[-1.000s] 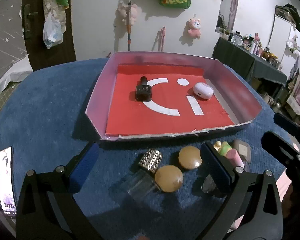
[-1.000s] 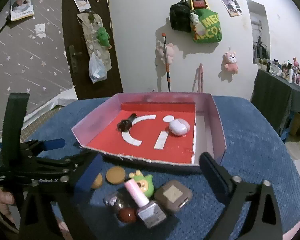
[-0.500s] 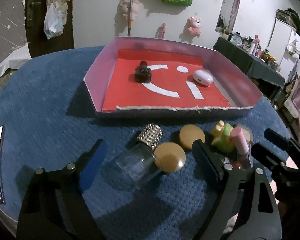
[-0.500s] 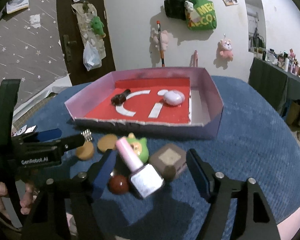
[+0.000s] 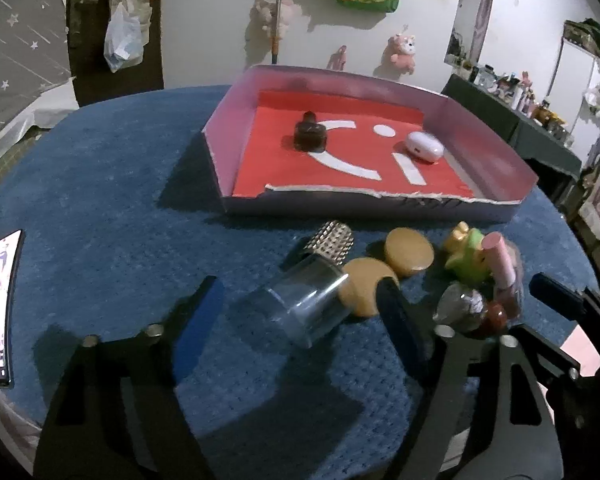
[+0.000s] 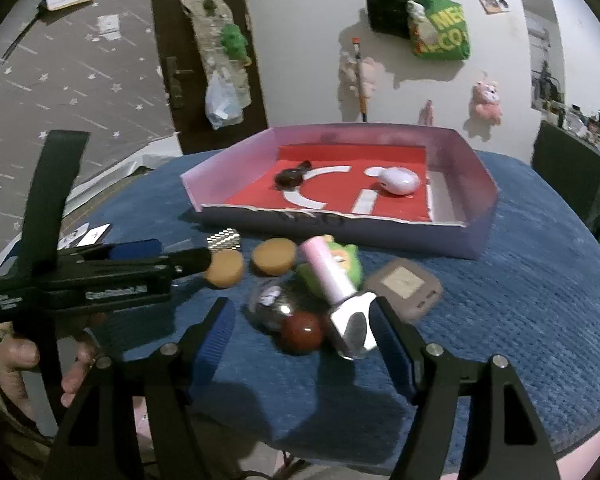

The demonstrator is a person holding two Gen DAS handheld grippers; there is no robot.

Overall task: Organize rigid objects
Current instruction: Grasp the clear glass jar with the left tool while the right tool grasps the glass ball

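**Both grippers straddle bottles lying short of the tray**

Left gripper has just been closing, and the clear glass bottle lies between its jaws, not visibly pinched; a gap shows on the left side. The bottle's long axis runs up and to the right, studded cap pointing toward the pink tray, so it sits skewed across the jaws rather than square to them. Right gripper has also just been closing, half open around the pink-capped bottle and the red ball. Whether its right pad touches the bottle's silvery base I cannot tell. Each hand is nearest its own bottle. The tray lies just beyond the cluster, already holding a dark bottle and a white case.
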